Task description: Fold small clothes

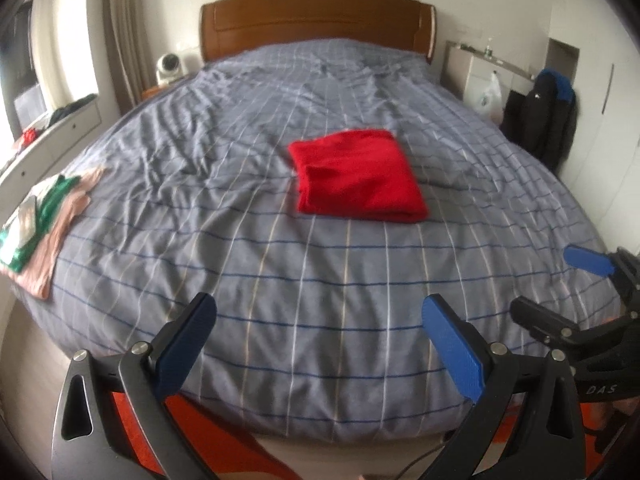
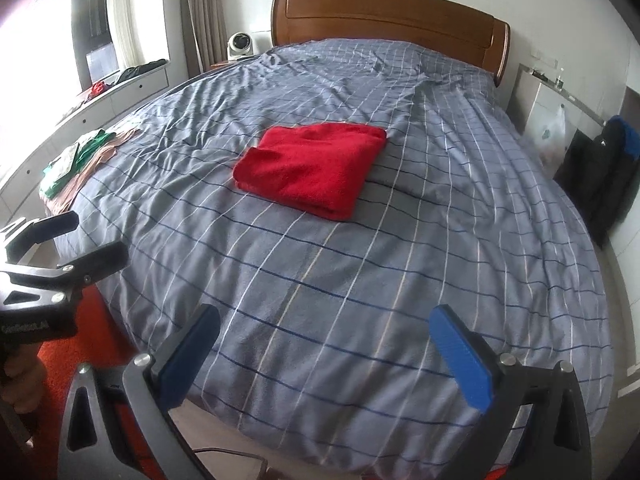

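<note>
One folded red garment point(image 1: 358, 176) on the bed, two empty grippers held back at the foot.

One red garment lies folded into a rectangle near the middle of the grey checked duvet point(image 1: 280, 280); a second small pile of folded clothes point(image 1: 44, 220), green on pink, sits at the bed's left edge. Both the left gripper point(image 1: 320, 324) and the right gripper point(image 2: 326, 334) hover over the near end of the bed, side by side, jaws spread wide and holding nothing. The red garment lies well ahead of both, untouched. A hand point(image 2: 20, 384) grips the left handle.
</note>
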A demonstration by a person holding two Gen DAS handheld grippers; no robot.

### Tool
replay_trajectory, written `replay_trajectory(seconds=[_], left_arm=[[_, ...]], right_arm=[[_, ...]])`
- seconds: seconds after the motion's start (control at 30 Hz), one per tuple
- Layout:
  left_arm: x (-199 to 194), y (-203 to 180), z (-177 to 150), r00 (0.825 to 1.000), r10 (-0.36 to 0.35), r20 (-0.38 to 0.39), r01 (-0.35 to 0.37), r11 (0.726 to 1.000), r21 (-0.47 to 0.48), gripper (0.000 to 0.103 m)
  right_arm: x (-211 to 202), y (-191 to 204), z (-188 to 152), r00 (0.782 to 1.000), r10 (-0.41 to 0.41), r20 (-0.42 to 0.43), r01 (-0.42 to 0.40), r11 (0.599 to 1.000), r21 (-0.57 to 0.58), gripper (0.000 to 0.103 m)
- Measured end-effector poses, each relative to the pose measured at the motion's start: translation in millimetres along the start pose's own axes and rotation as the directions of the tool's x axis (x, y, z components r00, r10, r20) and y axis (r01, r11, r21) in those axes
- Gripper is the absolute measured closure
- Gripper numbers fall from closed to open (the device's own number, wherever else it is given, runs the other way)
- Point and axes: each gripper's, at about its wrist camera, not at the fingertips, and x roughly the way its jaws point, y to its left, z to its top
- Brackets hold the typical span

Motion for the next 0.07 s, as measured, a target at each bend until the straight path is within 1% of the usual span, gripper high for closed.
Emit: replay_trajectory(seconds=[0.07], left_arm=[[-1.4,-4.1,0.0,1.0,0.016,0.011,-0.016,1.0,0.014,0.0]], right_arm=[[-1.4,2.5,0.6,1.0,0.003,0.009,-0.003,1.0,-0.005,0.0]])
